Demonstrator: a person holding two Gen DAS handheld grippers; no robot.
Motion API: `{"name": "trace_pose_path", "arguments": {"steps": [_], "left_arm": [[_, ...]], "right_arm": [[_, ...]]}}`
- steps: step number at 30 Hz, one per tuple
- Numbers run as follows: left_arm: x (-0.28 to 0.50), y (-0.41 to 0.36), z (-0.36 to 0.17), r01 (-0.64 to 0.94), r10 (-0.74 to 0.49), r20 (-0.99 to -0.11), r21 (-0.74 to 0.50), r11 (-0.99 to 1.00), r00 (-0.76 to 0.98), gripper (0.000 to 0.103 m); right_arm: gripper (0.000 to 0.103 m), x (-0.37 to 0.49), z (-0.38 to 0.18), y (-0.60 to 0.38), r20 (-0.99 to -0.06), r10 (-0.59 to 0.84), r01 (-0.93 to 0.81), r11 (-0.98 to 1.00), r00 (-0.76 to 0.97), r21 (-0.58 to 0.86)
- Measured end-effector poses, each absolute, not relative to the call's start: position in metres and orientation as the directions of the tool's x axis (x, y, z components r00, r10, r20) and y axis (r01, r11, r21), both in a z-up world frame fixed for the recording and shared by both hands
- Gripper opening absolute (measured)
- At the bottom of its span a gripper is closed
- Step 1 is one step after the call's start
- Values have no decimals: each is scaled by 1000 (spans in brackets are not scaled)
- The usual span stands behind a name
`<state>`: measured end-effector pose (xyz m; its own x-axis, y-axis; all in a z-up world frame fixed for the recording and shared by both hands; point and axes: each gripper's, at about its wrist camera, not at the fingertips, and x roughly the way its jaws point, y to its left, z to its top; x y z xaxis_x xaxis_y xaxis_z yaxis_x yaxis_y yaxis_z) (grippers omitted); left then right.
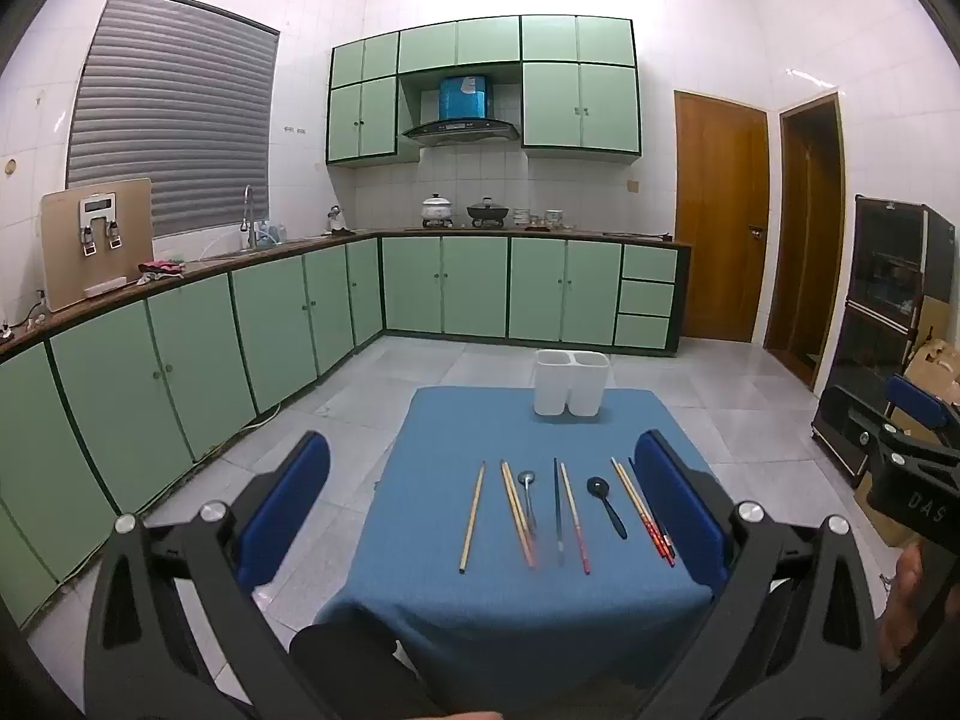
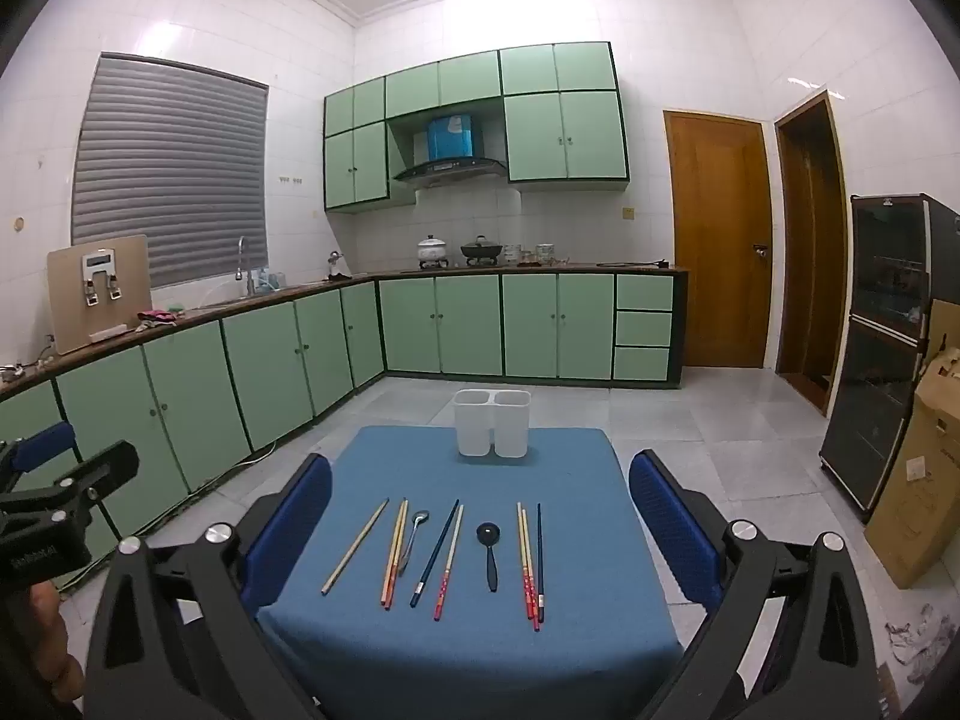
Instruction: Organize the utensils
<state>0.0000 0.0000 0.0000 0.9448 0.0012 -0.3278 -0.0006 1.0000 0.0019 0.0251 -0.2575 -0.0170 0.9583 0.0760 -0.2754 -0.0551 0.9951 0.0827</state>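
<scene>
Left gripper (image 1: 480,492) and right gripper (image 2: 480,516), blue-padded jaws spread wide and empty, above the blue-clothed table (image 2: 468,660). Wooden chopsticks (image 2: 354,546), a steel spoon (image 2: 414,534) and a black spoon (image 2: 488,552) lie in a row; the white two-compartment holder (image 2: 492,423) stands at the far edge.

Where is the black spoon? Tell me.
In both wrist views the black spoon lies on the blue tablecloth, right of centre, between the blue-and-white chopstick pair and the rightmost chopsticks.
</scene>
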Motion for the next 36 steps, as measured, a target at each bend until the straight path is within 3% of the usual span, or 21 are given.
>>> {"name": "trace_pose_path", "arguments": {"steps": [36], "left_arm": [[-2,-3,2,6,-6,-321,1,1000,947,98]], "right_arm": [[97,23,-18,-250,-263,79,-56,994,962,93]]}}
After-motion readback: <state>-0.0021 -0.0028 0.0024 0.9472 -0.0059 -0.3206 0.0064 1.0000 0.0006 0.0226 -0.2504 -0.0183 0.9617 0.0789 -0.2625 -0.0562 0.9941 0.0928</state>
